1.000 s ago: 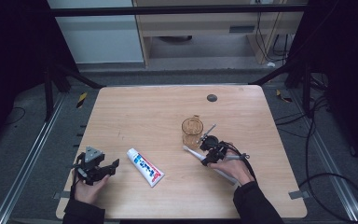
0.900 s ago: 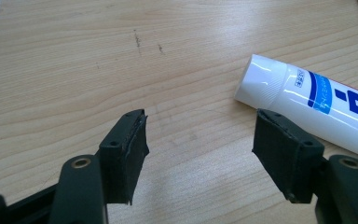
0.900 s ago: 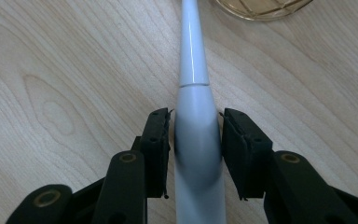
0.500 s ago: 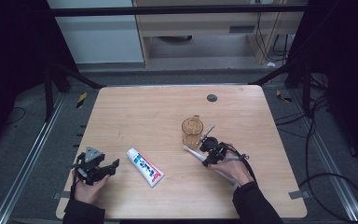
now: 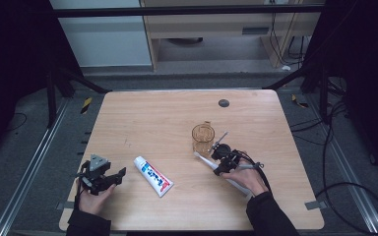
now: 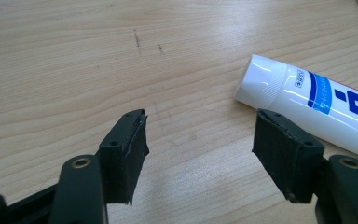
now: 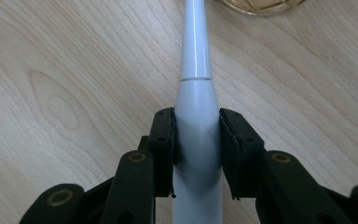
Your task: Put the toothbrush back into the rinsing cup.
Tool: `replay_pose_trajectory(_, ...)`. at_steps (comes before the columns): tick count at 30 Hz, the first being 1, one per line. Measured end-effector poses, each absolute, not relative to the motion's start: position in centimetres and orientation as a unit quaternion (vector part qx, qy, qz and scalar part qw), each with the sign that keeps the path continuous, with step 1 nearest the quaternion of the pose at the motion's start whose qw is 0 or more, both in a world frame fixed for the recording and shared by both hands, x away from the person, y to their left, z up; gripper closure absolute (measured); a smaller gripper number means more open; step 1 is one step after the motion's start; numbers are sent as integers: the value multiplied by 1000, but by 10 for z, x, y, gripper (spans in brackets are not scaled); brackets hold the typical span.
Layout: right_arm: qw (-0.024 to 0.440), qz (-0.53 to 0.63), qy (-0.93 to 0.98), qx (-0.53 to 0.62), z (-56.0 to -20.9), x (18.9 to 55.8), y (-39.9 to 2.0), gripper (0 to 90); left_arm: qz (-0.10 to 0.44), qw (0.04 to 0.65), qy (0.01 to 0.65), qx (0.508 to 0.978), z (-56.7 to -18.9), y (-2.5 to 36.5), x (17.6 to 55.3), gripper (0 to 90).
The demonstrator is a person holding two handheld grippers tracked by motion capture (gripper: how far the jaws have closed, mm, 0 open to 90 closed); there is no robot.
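Two pads of your right gripper (image 7: 196, 140) have just been closing and now pinch the electric toothbrush (image 7: 196, 70), which lies flat beside the amber glass (image 5: 203, 136). Lift crookedly and its head, probably close, may tip the glass. Your left gripper (image 6: 200, 149) rests open near the toothpaste tube (image 6: 317, 100).

White electric toothbrush (image 7: 196, 93) lies flat on the table, head just beside an amber glass cup (image 5: 203, 136)
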State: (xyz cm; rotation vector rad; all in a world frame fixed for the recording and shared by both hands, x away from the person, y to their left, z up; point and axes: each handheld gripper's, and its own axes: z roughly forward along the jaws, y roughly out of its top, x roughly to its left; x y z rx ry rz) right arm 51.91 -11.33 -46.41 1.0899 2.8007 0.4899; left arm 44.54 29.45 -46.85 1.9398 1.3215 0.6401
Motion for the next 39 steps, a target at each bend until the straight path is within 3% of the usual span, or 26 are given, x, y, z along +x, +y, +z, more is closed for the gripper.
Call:
replay_pose_trajectory(21, 69, 241, 900, 357, -425, 501, -127, 675, 247, 347, 509, 748, -468, 293, 445, 342)
replay_pose_trajectory(39, 131, 373, 835, 383, -389, 490, -152, 675, 248, 348, 509, 747, -469, 293, 445, 341)
